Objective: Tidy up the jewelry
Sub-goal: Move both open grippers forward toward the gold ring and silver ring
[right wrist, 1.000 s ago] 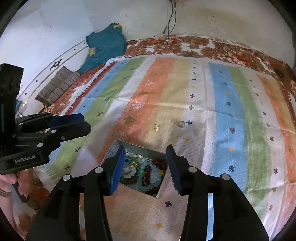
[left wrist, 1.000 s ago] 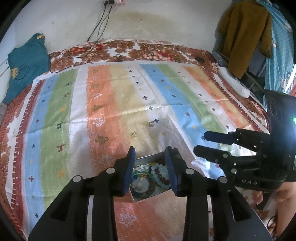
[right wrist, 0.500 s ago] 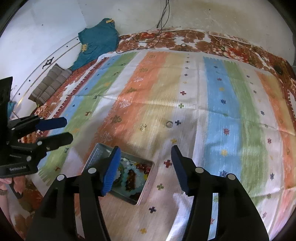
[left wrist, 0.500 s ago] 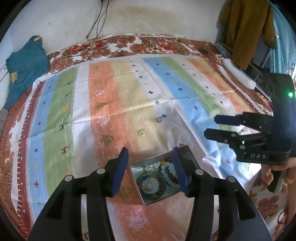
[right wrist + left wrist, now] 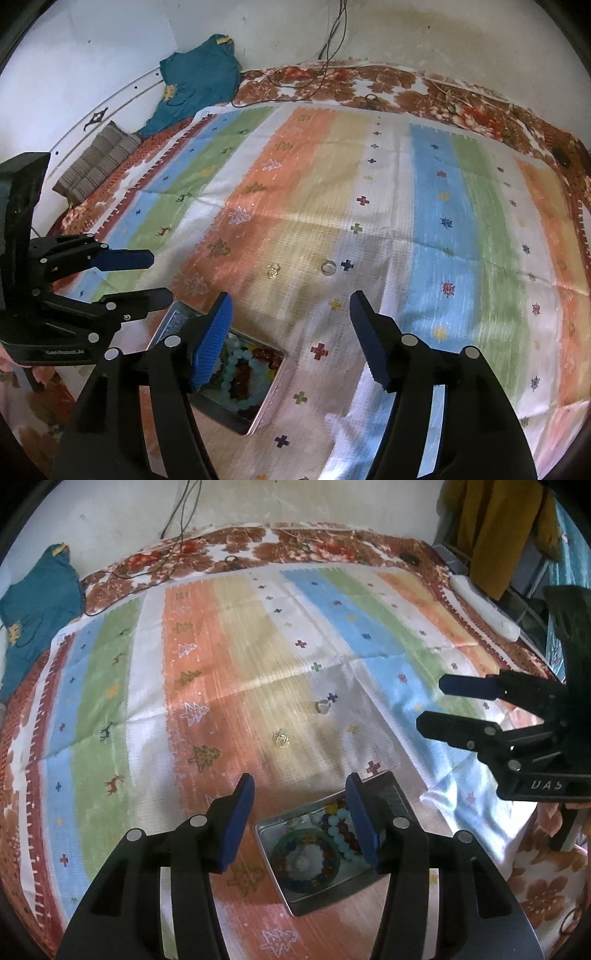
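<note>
An open metal tin (image 5: 321, 902) sits on the striped cloth and holds bead bracelets (image 5: 306, 860), one green and multicoloured, one pale blue. My left gripper (image 5: 301, 812) hovers over the tin's far edge, open, with nothing between its blue pads. Beyond it on the cloth lie a small gold piece (image 5: 280, 738) and a silver ring (image 5: 322, 706). In the right wrist view the tin (image 5: 271, 395) is partly hidden under the left finger. My right gripper (image 5: 290, 314) is opening, with nothing between its jaws, a little short of the ring (image 5: 328, 266) and the gold piece (image 5: 273, 271).
The other gripper shows at each view's side: the right one (image 5: 430, 703), the left one (image 5: 160, 277). A teal garment (image 5: 199, 85) and a folded striped cloth (image 5: 96, 162) lie far left. A white power strip (image 5: 484, 605) and hanging clothes (image 5: 495, 528) are at the far right.
Both grippers' jaws have spread wider. The right gripper has shifted right, so the tin now lies under its left finger. The left gripper has come lower toward the cloth.
</note>
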Demonstrator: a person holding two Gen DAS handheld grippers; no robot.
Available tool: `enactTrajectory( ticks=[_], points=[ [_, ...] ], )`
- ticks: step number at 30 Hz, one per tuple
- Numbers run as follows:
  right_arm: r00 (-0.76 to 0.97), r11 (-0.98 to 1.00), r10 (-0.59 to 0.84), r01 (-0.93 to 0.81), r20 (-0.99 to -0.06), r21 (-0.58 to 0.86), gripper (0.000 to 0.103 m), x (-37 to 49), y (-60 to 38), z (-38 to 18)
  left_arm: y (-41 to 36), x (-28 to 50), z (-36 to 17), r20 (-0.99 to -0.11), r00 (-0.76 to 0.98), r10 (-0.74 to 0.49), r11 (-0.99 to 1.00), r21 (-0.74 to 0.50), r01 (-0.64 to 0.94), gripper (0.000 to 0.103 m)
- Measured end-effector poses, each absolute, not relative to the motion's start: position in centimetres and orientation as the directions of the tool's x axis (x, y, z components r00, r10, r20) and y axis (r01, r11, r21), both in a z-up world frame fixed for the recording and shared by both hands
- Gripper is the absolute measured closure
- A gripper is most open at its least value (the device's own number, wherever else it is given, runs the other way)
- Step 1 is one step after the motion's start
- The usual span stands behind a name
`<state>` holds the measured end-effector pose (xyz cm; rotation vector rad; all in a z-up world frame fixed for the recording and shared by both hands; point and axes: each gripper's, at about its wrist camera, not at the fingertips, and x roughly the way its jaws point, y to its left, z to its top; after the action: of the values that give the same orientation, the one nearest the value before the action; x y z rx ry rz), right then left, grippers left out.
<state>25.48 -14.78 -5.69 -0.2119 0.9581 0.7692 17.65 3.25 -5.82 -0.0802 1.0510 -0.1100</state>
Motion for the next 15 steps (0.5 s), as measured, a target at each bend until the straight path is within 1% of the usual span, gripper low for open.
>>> enactTrajectory(
  ticks=[11, 13, 15],
  points=[
    [0.299, 0.678, 0.497, -0.72, -0.814, 0.149, 0.037, 27.0, -14.0, -7.2, 3.2, 19.6, -7.0, -0.878, 0.465, -0.11, 0.994, -0.091, 0.063, 0.05],
    [0.293, 0.672, 0.497, -0.725, -0.817, 0.149, 0.037, 27.3, -13.9, -7.4, 3.1, 19.9, -7.1, -0.879, 0.465, -0.111, 0.993, -0.087, 0.073, 0.046],
    [0.287, 0.665, 0.492, -0.733, -0.822, 0.142, 0.037, 27.6, -13.7, -7.8, 3.0, 20.4, -7.2, -0.878, 0.465, -0.116, 0.993, -0.088, 0.082, 0.046]
  ],
)
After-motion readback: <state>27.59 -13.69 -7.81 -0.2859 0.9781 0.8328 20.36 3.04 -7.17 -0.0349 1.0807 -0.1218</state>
